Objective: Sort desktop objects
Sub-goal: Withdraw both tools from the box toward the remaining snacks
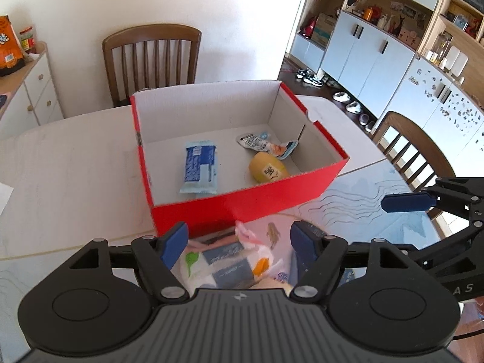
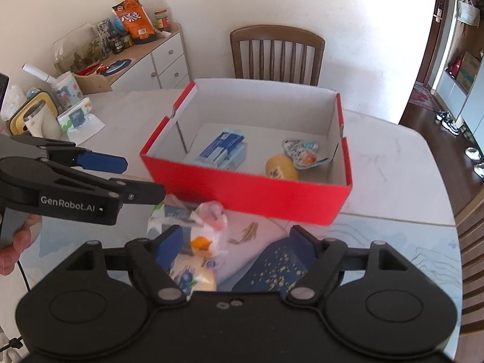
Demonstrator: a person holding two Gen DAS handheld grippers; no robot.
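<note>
Left hand-held gripper [image 1: 239, 242] wide, snack packet [image 1: 225, 261] between pads; right hand-held gripper [image 2: 236, 240] wide, empty; red box [image 1: 242, 202] at 12 o'clock.

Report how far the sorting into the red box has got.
Done: the red box already holds a blue-and-white packet, a yellow round item and a crumpled pouch.
In hand: nothing; the left tool stands open over a plastic-wrapped snack bag, and the right tool is open too.
Left: that bag, a yellow-and-blue packet and a dark blue packet.
</note>
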